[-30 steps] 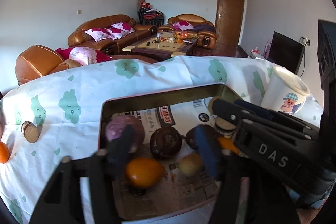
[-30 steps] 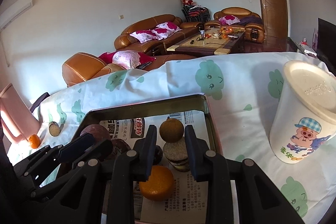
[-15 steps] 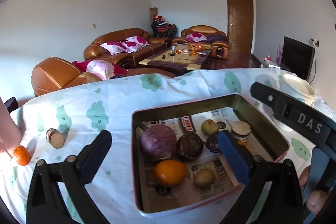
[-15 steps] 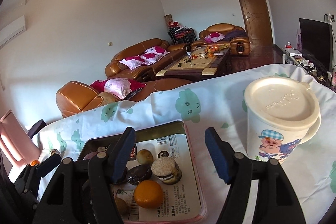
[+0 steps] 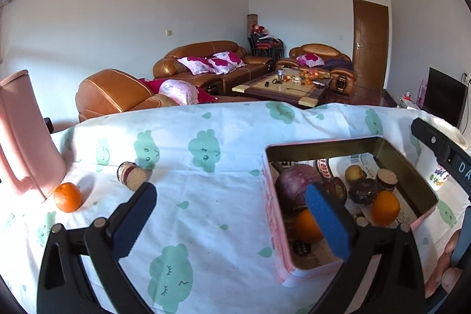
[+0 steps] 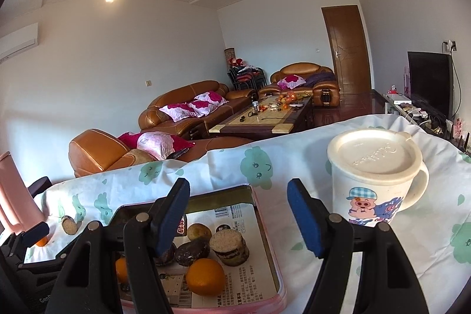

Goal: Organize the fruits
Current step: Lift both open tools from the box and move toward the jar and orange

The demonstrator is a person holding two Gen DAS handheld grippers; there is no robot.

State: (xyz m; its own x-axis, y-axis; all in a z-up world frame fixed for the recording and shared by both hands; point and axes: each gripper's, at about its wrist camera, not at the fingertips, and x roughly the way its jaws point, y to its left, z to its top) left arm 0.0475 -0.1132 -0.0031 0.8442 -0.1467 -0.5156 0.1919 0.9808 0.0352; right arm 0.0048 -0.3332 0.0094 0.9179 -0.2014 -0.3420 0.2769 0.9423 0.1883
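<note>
Partly behind left tool [image 5: 229, 214]: tin's [image 5: 323, 141] purple fruit [image 5: 291, 184].

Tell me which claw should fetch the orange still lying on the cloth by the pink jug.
Left. The left claw stands open and empty, with the loose orange just ahead on its left. The right claw, also open and empty, faces the tin and the mug, far from that orange.

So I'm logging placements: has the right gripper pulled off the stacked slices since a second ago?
Yes. The right gripper, jaws just opened and empty, has backed off; the stacked slices now rest apart in the tin.
</note>
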